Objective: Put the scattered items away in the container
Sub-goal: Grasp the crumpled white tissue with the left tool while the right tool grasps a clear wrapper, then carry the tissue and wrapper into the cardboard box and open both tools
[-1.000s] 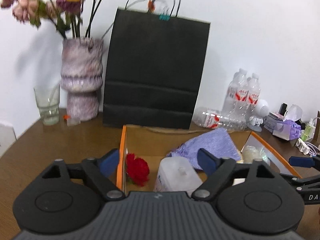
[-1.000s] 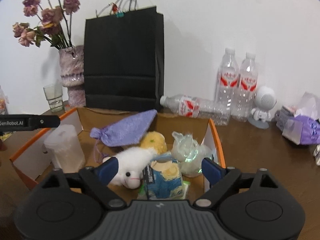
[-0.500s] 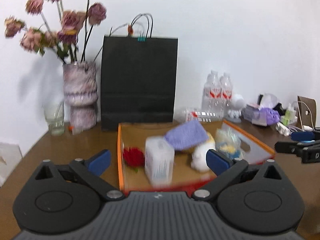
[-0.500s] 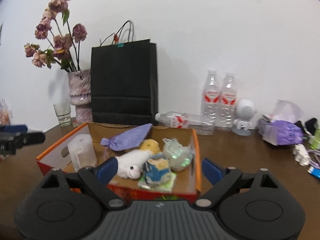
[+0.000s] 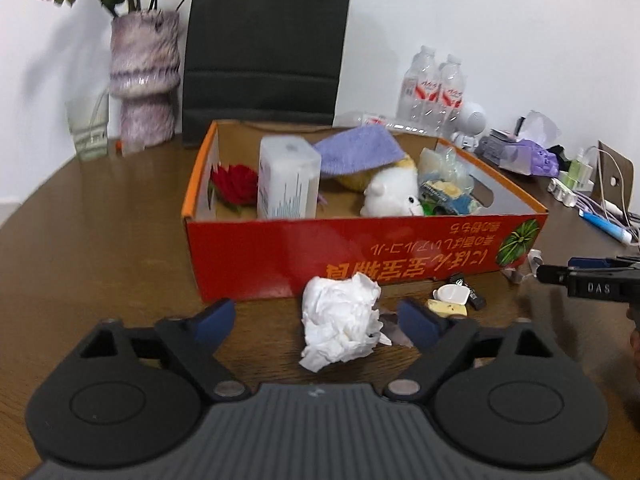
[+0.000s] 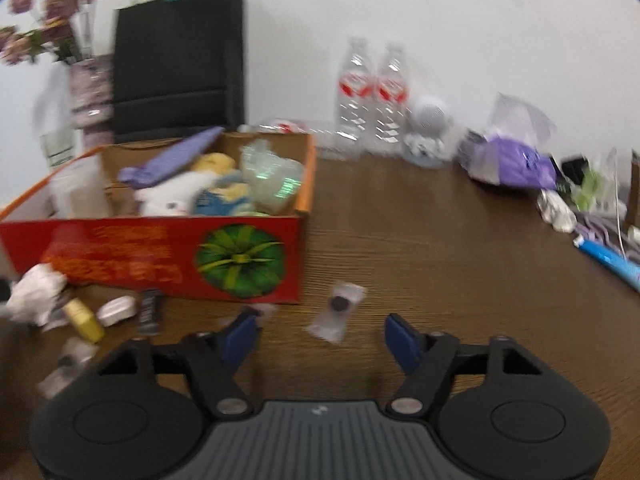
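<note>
A red-orange cardboard box (image 5: 360, 252) (image 6: 168, 256) stands on the brown table and holds a white plush, a purple cloth, a white bottle, a red flower and other items. A crumpled white tissue (image 5: 340, 322) (image 6: 34, 292) lies in front of the box, between the fingers of my open left gripper (image 5: 316, 322). Small loose items (image 5: 454, 300) (image 6: 116, 312) lie beside it. A clear sachet with a dark disc (image 6: 338, 310) lies just ahead of my open, empty right gripper (image 6: 322, 338). The right gripper's tip shows in the left wrist view (image 5: 588, 286).
A black paper bag (image 5: 266, 44), a vase of dried flowers (image 5: 144, 80) and a glass (image 5: 90, 128) stand behind the box. Water bottles (image 6: 374, 96), a small white robot figure (image 6: 428, 128), a purple tissue pack (image 6: 512, 160) and cables (image 5: 592, 204) occupy the right.
Both grippers have pulled back from over the box and lowered toward the table in front of it. The tissue and sachet have come into view between the fingers.
</note>
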A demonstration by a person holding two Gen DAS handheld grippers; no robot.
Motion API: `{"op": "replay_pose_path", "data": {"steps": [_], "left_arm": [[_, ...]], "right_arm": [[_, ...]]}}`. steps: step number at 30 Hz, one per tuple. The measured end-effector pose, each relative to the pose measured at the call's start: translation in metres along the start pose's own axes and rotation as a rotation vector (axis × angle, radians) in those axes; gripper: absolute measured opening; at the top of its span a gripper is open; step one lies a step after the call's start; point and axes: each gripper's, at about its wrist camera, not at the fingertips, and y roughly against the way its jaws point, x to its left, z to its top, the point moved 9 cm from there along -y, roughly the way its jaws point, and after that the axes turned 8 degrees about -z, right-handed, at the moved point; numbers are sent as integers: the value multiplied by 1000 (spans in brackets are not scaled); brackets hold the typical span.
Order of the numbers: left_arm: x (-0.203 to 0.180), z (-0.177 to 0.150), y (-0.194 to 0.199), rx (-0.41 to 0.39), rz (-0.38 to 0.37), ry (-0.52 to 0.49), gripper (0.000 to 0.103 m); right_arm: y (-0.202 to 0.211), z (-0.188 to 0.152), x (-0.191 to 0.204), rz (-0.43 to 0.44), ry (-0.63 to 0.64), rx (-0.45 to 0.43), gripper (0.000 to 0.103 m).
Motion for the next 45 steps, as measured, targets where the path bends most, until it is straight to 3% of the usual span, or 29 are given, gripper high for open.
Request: {"op": "replay_pose_path", "data": {"steps": [5,7,8,9,12,16,25,32,37,45], "left_arm": [[0,2,-16,11,26,36,77],[0,1,-22,23,32,48,70],[0,0,-25,33,34,56,60],[0,-2,-27,44,32,63,51],[2,-4,-26,40,29,88,41],[8,-6,-22,32,9,125,34],[17,-1,-8,-12,-8,168,34],[10,-5,30,-78,-20,205,34],[-7,-12,52,-90,-35,154,34],[-22,-6,69,-117,-59,119,34]], "right_arm": [[-24,6,-13,14,-41,50,54],[-30,8,-9,37,-39,66,46],[-33,9,-7,32,-25,64,45],[-34,9,-5,26,-8,58,39],[-33,9,-1,45,1,49,16],[-26,6,2,57,11,32,15],[-1,3,7,70,-11,-28,14],[39,-6,22,109,-29,-77,14],[73,-13,45,197,-17,-92,14],[105,-7,68,244,20,-132,14]]}}
